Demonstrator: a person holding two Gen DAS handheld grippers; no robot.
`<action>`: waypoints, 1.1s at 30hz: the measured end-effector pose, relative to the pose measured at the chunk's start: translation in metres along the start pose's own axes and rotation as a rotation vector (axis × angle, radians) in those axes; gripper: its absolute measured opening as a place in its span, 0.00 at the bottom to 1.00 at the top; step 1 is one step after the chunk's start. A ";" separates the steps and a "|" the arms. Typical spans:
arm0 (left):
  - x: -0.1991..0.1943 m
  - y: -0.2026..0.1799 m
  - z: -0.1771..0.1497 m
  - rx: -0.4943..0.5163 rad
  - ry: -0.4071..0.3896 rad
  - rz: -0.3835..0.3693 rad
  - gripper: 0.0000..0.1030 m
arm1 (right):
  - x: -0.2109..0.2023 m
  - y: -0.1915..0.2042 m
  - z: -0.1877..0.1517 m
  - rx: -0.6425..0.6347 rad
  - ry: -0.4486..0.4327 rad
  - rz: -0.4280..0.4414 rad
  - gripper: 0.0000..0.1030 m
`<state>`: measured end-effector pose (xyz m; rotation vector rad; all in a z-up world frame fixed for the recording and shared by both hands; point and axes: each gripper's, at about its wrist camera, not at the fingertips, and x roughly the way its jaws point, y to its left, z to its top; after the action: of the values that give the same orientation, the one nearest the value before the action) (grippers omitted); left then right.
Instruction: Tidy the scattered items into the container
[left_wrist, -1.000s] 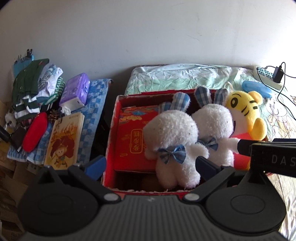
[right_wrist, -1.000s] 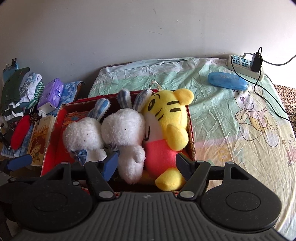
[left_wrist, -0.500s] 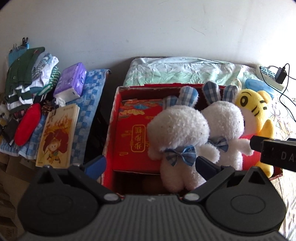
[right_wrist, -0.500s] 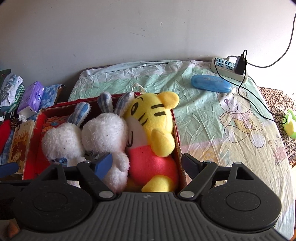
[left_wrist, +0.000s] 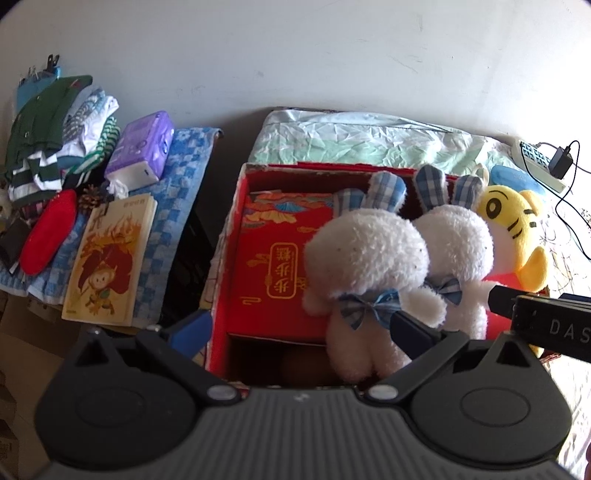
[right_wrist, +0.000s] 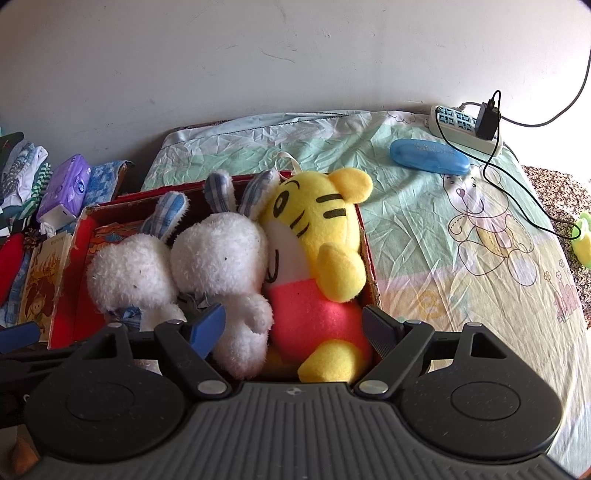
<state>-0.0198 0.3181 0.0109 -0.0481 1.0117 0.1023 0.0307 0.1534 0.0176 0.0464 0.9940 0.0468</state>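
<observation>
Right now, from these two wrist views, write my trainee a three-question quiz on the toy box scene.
1. True or false: the yellow tiger plush sits inside the red box.
2. How many white bunny plushes are in the box?
3. The right hand-held gripper is: A) shut on the tiger, B) open with nothing pressed between its fingers, C) shut on a bunny.

Key: 1 true; 2 two; 3 B.
</observation>
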 end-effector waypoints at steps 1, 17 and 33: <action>0.000 0.001 0.000 -0.001 -0.002 0.004 0.99 | 0.000 0.001 0.000 -0.002 0.001 0.002 0.81; -0.003 0.009 -0.006 0.008 -0.014 0.040 0.99 | -0.003 0.017 -0.010 -0.071 -0.005 -0.029 0.81; -0.003 -0.010 -0.002 0.015 -0.017 0.011 0.99 | -0.010 -0.005 -0.011 -0.013 -0.023 -0.029 0.81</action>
<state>-0.0220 0.3073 0.0122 -0.0281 0.9958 0.1057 0.0162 0.1484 0.0199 0.0202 0.9710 0.0260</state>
